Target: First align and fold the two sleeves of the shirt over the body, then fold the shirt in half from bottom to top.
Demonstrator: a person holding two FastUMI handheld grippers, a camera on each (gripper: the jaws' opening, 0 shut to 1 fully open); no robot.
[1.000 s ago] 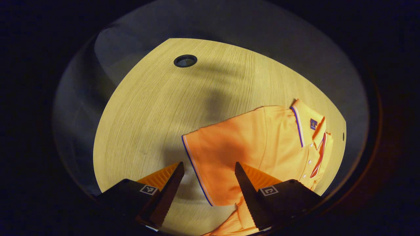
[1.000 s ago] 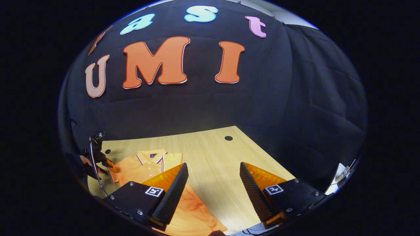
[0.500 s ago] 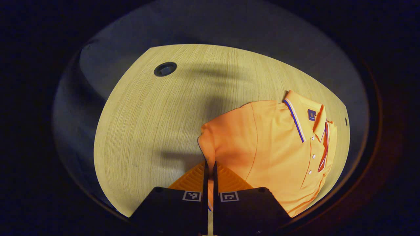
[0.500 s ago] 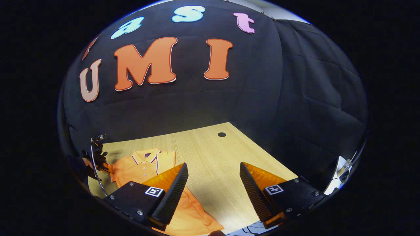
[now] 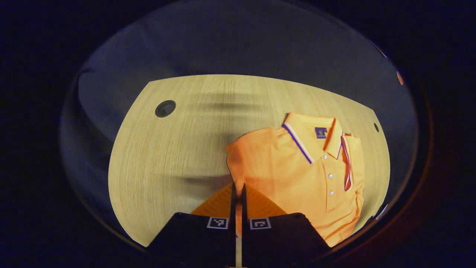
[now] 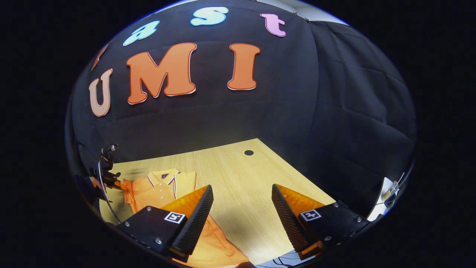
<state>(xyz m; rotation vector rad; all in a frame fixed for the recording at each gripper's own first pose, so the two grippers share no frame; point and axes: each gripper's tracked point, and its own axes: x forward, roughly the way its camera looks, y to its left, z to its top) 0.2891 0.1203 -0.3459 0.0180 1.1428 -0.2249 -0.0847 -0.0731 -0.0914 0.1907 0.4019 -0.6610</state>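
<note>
Your left gripper (image 5: 238, 193) has its fingers (image 5: 233, 203) pressed together on the edge of the sleeve (image 5: 241, 156) of the orange polo shirt (image 5: 308, 178); a sliver of orange cloth shows in the narrow slit between them. The sleeve is pulled in against the body of the shirt, its cuff edge running down toward your fingertips. The shirt lies front up on the wooden tabletop (image 5: 174, 156), with its striped collar (image 5: 312, 130) and button placket toward the far side in the left gripper view. A round cable hole (image 5: 165, 108) sits in the tabletop well to the left of the shirt.

Your right gripper (image 6: 241, 203) hangs above the tabletop with its fingers (image 6: 197, 216) spread wide and nothing between them. In the right gripper view, the polo shirt (image 6: 160, 188) lies to the left, partly behind your left-hand finger, and the left gripper (image 6: 106, 175) is at the shirt's far left edge. Another hole (image 6: 248, 152) marks the far end of the tabletop (image 6: 238, 175).
</note>
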